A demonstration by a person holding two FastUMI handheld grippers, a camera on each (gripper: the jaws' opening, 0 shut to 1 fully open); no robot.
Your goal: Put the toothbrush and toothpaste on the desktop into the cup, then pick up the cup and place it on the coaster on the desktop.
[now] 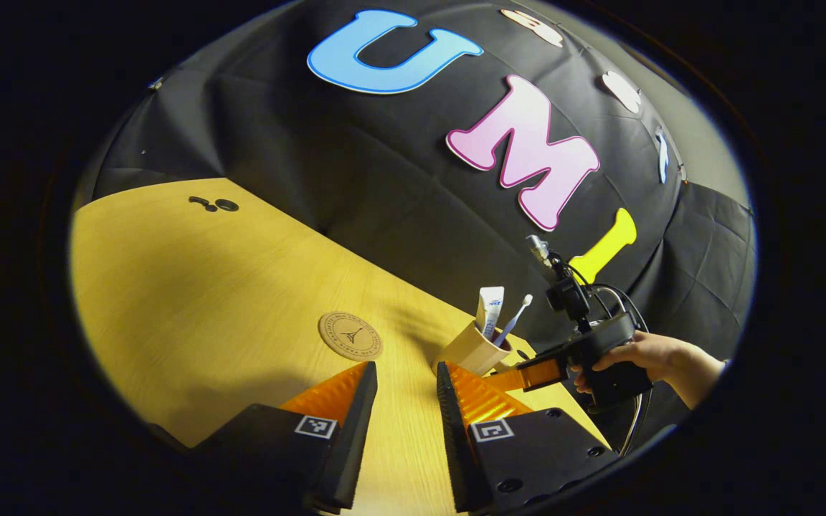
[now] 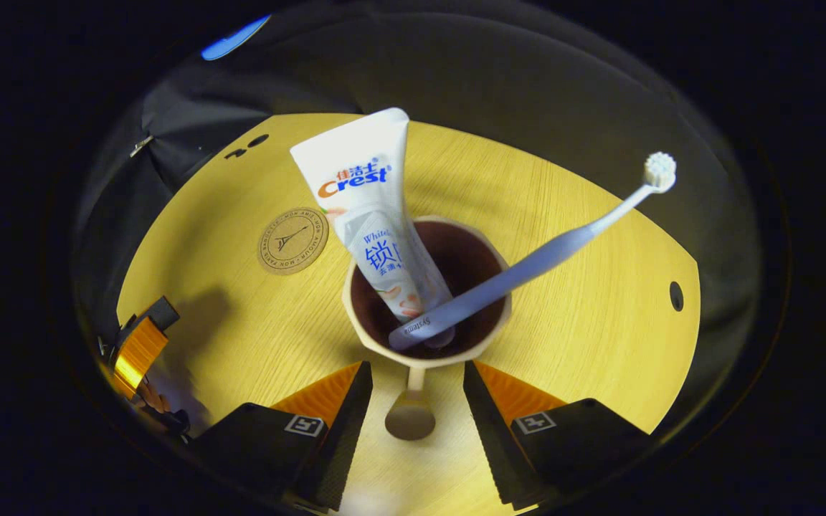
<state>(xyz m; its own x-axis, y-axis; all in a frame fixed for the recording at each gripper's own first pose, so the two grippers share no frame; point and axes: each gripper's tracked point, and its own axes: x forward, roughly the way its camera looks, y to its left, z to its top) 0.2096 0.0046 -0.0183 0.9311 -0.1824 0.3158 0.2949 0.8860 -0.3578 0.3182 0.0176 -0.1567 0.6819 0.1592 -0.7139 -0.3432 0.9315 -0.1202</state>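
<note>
Both pairs of jaws standing apart, nothing held in either. Right gripper seen in the right gripper view from above the cup, with the cup's handle lying in the gap between the two fingers; no contact visible between the fingers and the handle. Left gripper in the left gripper view also open, hovering over bare wood of the table, fingers touching nothing.

Cup upright on the table, beige outside and dark inside. Toothpaste tube standing in it, leaning against the far rim, cap end down. Toothbrush also in the cup, handle end at the bottom, bristle head up and tilted over the rim to the other side than the tube. Seen from the left gripper view: same cup near the table's back edge, just beside the black cloth wall, with the right gripper close at its side and a hand gripping that tool.

Round cork coaster flat on the table, near the cup but not touching it, also toward the back edge; nothing on it. Small dark holes in the tabletop close to a far corner.
</note>
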